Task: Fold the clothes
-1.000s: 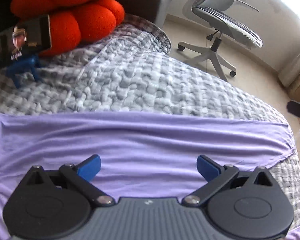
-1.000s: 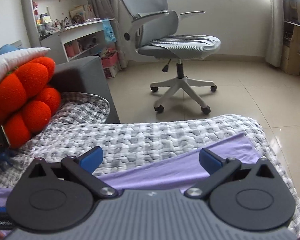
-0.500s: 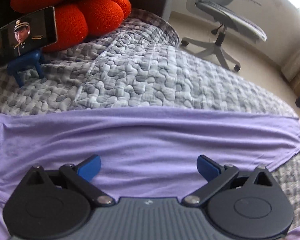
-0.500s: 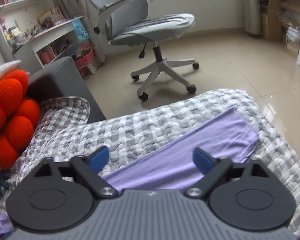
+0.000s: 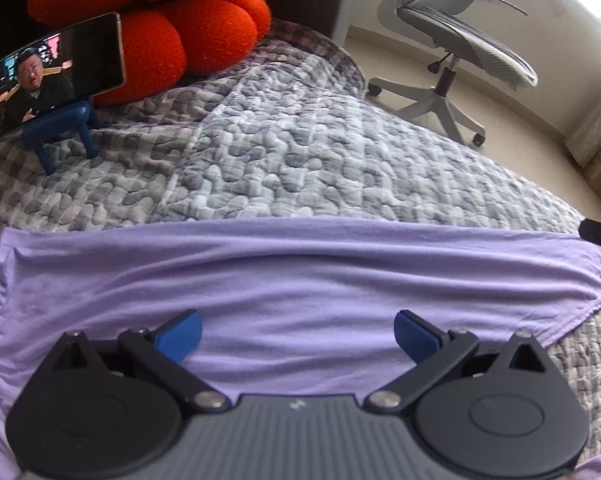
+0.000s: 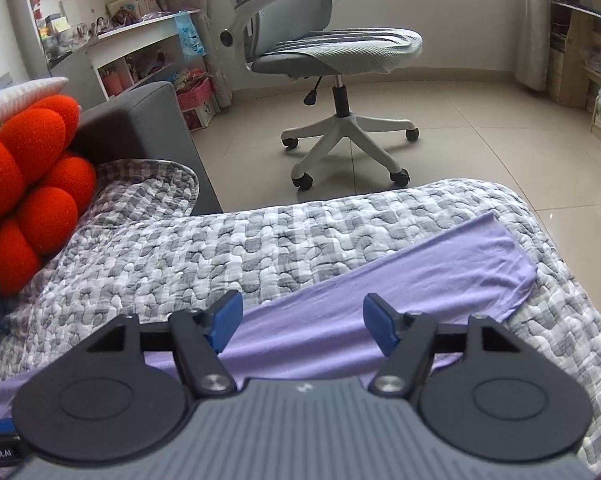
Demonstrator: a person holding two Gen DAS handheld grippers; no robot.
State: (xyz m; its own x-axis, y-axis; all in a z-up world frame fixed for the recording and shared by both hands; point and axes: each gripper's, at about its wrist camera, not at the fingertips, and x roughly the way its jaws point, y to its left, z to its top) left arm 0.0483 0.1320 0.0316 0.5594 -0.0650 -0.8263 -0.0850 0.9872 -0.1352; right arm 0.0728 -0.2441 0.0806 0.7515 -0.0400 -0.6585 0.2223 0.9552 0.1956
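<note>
One bed takes up most of both views, covered by a grey-and-white checked quilt [image 5: 284, 160] with a puckered, pebbly surface. Across its near part lies the lilac garment [image 5: 300, 280], spread flat in a long band with soft lengthwise creases; in the right wrist view its rounded end [image 6: 496, 264] reaches toward the bed's corner near the floor. Beyond the bed stands a grey mesh office chair [image 6: 332, 52] on a white five-star base, on pale floor tiles. An orange knotted cushion [image 5: 172, 20] rests at the far end of the quilt, against a dark grey upholstered bed end [image 6: 140, 120]. Just in front of the cushion a phone [image 5: 52, 76] sits in landscape on a small blue stand [image 5: 60, 128], its screen lit (a video is playing).

The left gripper [image 5: 296, 334] hangs above the garment with its blue fingers [image 5: 180, 334] spread wide, nothing between them. The right gripper [image 6: 302, 326] sits over the garment's far edge; its fingers [image 6: 224, 320] have just been closing and stand partly apart, with cloth below the gap but not pinched.
</note>
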